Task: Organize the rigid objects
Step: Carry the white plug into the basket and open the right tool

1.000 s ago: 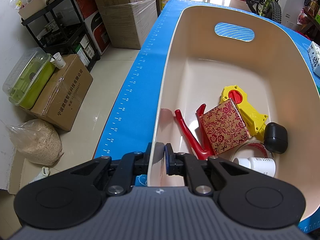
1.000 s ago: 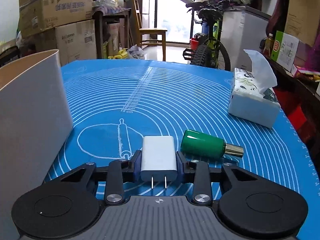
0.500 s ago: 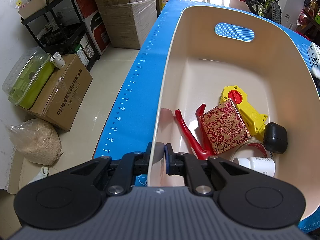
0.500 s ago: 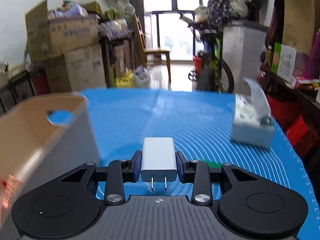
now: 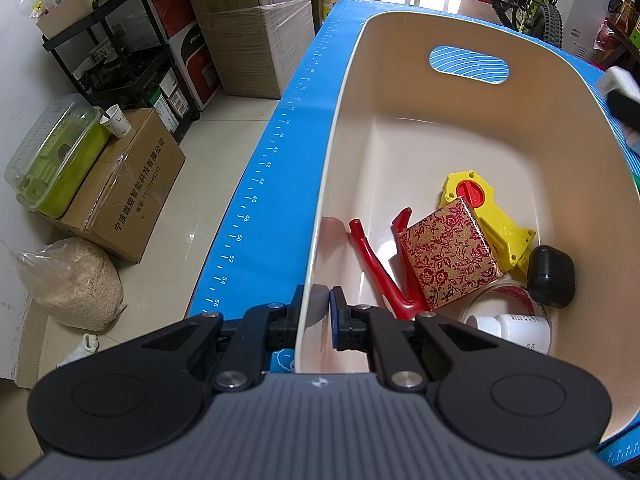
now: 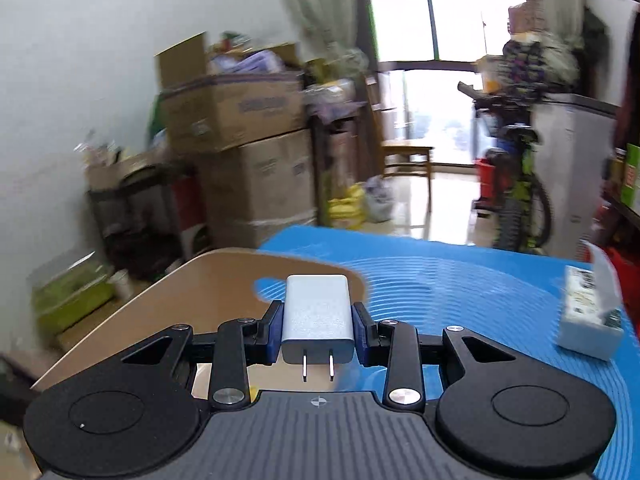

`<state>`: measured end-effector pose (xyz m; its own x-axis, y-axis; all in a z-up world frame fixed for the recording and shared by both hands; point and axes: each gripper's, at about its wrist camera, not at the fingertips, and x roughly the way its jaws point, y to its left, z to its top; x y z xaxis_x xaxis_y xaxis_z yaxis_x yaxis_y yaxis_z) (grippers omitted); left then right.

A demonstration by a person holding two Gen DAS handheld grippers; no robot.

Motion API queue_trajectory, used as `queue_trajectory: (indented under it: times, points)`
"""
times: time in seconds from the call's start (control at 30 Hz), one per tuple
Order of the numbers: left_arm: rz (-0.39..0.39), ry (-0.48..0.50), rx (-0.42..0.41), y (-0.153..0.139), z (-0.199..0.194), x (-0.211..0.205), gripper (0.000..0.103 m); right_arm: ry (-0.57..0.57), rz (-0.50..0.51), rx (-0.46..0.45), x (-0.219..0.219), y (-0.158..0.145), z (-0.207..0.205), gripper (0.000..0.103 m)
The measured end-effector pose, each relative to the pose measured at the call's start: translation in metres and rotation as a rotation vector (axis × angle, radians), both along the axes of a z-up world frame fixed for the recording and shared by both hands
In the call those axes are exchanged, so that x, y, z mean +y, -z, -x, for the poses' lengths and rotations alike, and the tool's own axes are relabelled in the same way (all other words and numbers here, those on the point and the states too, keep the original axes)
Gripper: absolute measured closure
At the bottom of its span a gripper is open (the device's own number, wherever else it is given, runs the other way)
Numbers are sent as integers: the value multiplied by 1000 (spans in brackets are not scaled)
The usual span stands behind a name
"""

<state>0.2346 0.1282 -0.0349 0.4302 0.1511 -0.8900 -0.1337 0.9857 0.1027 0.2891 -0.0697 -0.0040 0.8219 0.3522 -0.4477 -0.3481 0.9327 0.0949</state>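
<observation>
Holding the white charger (image 6: 318, 318) pinched by its two flat sides, our right gripper (image 6: 318, 328) has it in the air with the prongs pointing back at us. We'd guess it's light, hard and a bit slick, so squeezing the broad flat faces near the middle looks like the sensible hold; the prongs are the one bit we wouldn't want to knock.

Our left gripper (image 5: 316, 316) is clamped on the near wall of the cream bin (image 5: 400, 80), one finger outside and one inside, probably to steady it.

Inside the bin at 1 o'clock from that grip sit a red tool (image 5: 374, 264), a red patterned box (image 5: 450, 254), a white bottle (image 5: 514, 328) and a black case (image 5: 551, 276), with a yellow tool (image 5: 494, 220) just behind. The far half of the floor is bare, so that looks like the easy drop spot.

From the right camera the bin's handle cutout is at 12 o'clock just beyond the charger, and a tissue box (image 6: 588, 322) sits at 3 o'clock on the blue mat (image 6: 460, 280), well apart.
</observation>
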Motion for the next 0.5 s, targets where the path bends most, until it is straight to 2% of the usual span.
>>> queue_trajectory:
  times: [0.23, 0.5]
  points:
    - [0, 0, 0, 0, 0, 0, 90, -153, 82, 67, 40, 8, 11, 60]
    - [1, -1, 2, 0, -1, 0, 90, -242, 173, 118, 69, 19, 17, 60]
